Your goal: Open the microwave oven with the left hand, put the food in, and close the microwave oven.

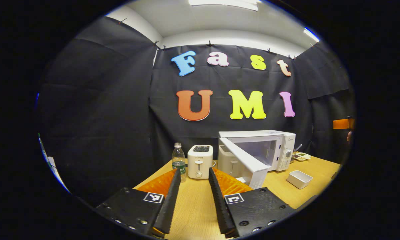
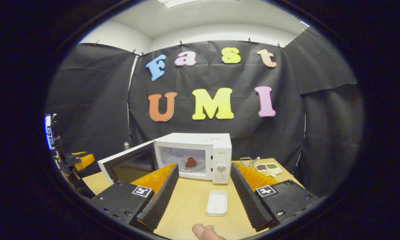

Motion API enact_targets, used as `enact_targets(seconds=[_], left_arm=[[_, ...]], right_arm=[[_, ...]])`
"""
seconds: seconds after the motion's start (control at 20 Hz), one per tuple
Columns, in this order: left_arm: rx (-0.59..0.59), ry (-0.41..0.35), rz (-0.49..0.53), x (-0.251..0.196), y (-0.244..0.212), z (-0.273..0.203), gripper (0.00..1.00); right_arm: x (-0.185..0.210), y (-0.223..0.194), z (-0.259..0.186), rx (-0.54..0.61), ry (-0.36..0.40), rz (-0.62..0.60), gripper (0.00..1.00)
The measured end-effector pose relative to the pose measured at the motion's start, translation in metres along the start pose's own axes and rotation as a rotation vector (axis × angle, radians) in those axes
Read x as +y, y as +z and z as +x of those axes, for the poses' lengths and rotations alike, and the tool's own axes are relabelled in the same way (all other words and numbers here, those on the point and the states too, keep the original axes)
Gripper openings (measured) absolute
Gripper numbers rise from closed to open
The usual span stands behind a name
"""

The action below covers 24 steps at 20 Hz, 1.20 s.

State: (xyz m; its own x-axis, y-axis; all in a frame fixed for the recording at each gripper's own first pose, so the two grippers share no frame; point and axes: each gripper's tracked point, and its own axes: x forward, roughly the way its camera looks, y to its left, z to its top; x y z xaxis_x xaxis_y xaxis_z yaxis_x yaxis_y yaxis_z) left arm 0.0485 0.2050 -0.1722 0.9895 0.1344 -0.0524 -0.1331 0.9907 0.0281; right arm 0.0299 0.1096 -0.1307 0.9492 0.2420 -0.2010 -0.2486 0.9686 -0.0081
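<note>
Black cloth [image 2: 86,100] hangs as walls around the booth, clipped along its top edge. Above it, white wall [image 1: 233,36] and ceiling with bright strip lights [image 1: 225,3]. A light wooden desk [image 2: 193,200] stands near.

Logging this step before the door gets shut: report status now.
Left gripper open, holding nothing; right gripper open, holding nothing. Food inside microwave, door wide open. White tray on table in front, clear of door.

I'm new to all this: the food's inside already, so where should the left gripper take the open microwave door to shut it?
Probably the microwave door at its free outer edge, approached from its outer face. It swings wide open, hinged at the oven's left, so that edge is nearest the left gripper.
</note>
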Motion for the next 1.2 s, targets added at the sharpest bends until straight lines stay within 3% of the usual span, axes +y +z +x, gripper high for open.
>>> enact_targets(seconds=[0.1, 0.15, 0.2, 0.25, 0.4, 0.5, 0.55, 0.6, 0.85, 0.9, 0.95, 1.2], left_arm=[[-0.006, -0.017, 0.009, 0.002, -0.005, 0.006, 0.25], [0.002, -0.041, -0.003, -0.002, -0.01, 0.008, 0.25], [0.014, -0.051, -0.01, -0.005, -0.015, 0.01, 0.05], [0.022, -0.048, -0.007, -0.002, -0.021, 0.015, 0.01], [0.048, -0.056, -0.039, 0.002, -0.053, 0.012, 0.01], [0.071, -0.072, -0.049, 0.0, -0.045, 0.028, 0.0], [0.064, -0.071, -0.042, 0.003, -0.045, 0.032, 0.1], [0.071, -0.085, -0.044, -0.001, -0.047, 0.035, 0.0], [0.124, -0.107, -0.013, -0.017, -0.067, 0.037, 0.0], [0.121, -0.104, 0.0, -0.019, -0.067, 0.039, 0.1], [0.131, -0.11, 0.011, -0.023, -0.07, 0.037, 0.0], [0.145, -0.148, -0.004, -0.05, -0.073, 0.036, 0.0]], right_arm=[[0.005, 0.007, -0.016, -0.02, 0.016, -0.01, 0.98], [0.01, 0.01, -0.023, -0.035, 0.027, -0.02, 0.98], [0.014, 0.014, -0.029, -0.049, 0.038, -0.027, 0.98], [0.017, 0.015, -0.035, -0.056, 0.044, -0.035, 0.98], [0.024, 0.012, -0.043, -0.051, 0.062, -0.043, 0.98], [0.026, 0.016, -0.049, -0.057, 0.068, -0.044, 0.98], [0.027, 0.019, -0.051, -0.066, 0.069, -0.046, 0.99], [0.027, 0.02, -0.053, -0.07, 0.066, -0.05, 0.98], [0.03, 0.015, -0.062, -0.062, 0.072, -0.059, 0.98], [0.032, 0.014, -0.064, -0.059, 0.076, -0.064, 0.98], [0.031, 0.014, -0.066, -0.061, 0.072, -0.07, 0.98], [0.031, 0.015, -0.077, -0.056, 0.057, -0.053, 0.99]])
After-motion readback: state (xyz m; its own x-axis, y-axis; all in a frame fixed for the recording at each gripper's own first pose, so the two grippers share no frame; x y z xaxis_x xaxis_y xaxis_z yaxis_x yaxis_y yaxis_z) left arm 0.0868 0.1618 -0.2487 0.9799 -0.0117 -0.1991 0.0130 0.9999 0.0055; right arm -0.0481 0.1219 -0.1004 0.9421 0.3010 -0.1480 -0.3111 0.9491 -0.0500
